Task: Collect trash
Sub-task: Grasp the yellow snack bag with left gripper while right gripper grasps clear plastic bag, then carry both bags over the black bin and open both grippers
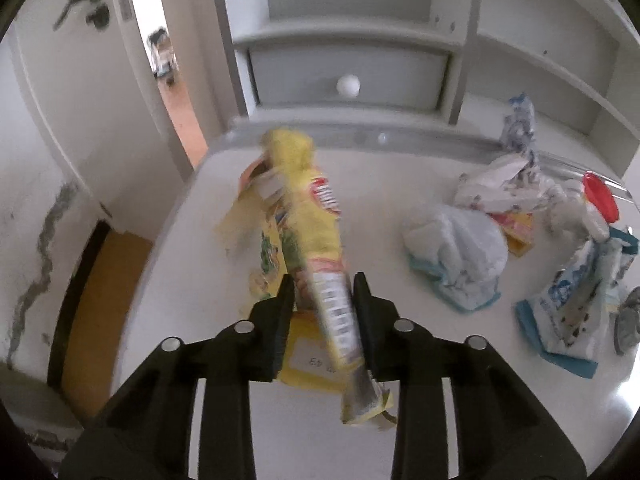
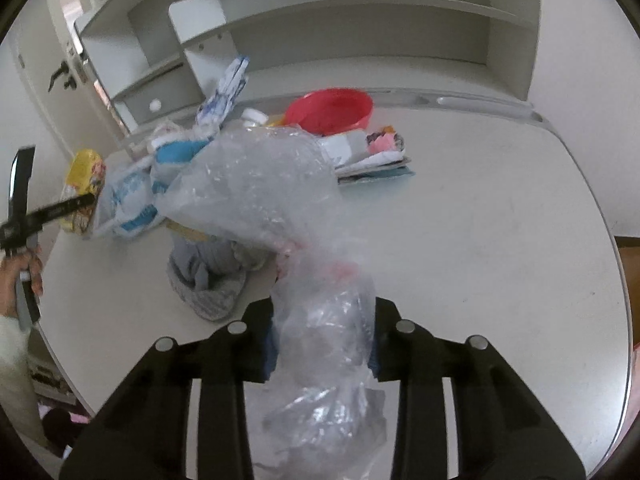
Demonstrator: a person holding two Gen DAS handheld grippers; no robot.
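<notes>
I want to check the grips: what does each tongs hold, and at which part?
The left tongs pinch the yellow snack bag near its lower end. The right tongs squeeze the clear plastic bag at its bunched lower part.

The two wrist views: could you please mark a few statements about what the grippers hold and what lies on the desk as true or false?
1. The left gripper is shut on a yellow wrapper. True.
2. The right gripper is open with nothing between its fingers. False: it is shut on a clear plastic bag.
3. A red bowl sits at the back of the desk. True.
4. The drawer under the shelf has a black knob. False: its knob is white.
5. The desk holds only the yellow wrapper. False: blue-and-white packets and other wrappers lie there too.
</notes>
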